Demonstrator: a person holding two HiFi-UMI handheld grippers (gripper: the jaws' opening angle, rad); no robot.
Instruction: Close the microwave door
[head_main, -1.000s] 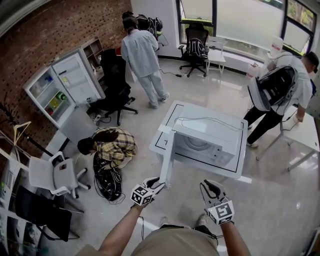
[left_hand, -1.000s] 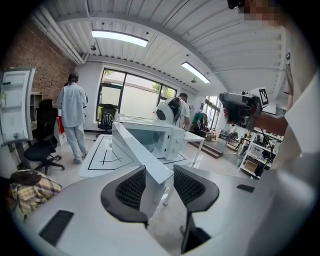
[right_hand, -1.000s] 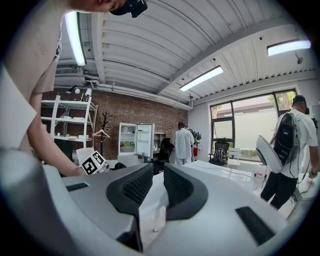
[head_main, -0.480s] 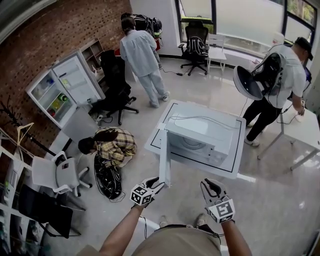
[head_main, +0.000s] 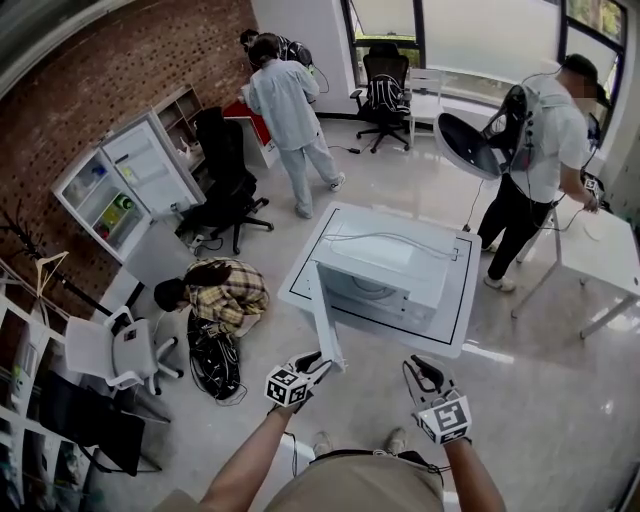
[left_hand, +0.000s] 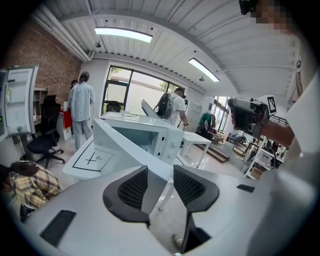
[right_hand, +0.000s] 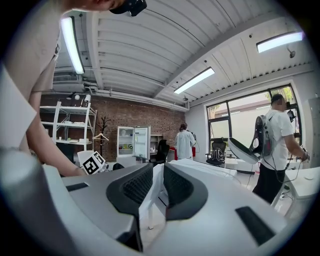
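A white microwave (head_main: 385, 268) sits on a low white table (head_main: 305, 275) in the head view. Its door (head_main: 326, 318) stands wide open, swung out toward me. My left gripper (head_main: 311, 366) hovers just short of the door's near edge, jaws open with nothing between them. The left gripper view shows that gripper (left_hand: 160, 187) aimed at the door (left_hand: 125, 147) and the microwave (left_hand: 150, 131). My right gripper (head_main: 424, 373) hangs to the right, off the table's front edge, jaws slightly apart and empty. The right gripper view shows it (right_hand: 157, 185) with the microwave (right_hand: 209, 166) behind.
A person crouches (head_main: 225, 290) left of the table beside black cables. Another person stands (head_main: 290, 105) at the back. A third with a backpack and a round dish (head_main: 530, 140) stands at the right near a white desk (head_main: 600, 260). An open fridge (head_main: 130, 180) and office chairs (head_main: 230, 170) line the left.
The microwave and its open door have come nearer to my grippers. The left gripper now sits close to the door's edge. The person with the backpack has walked left.
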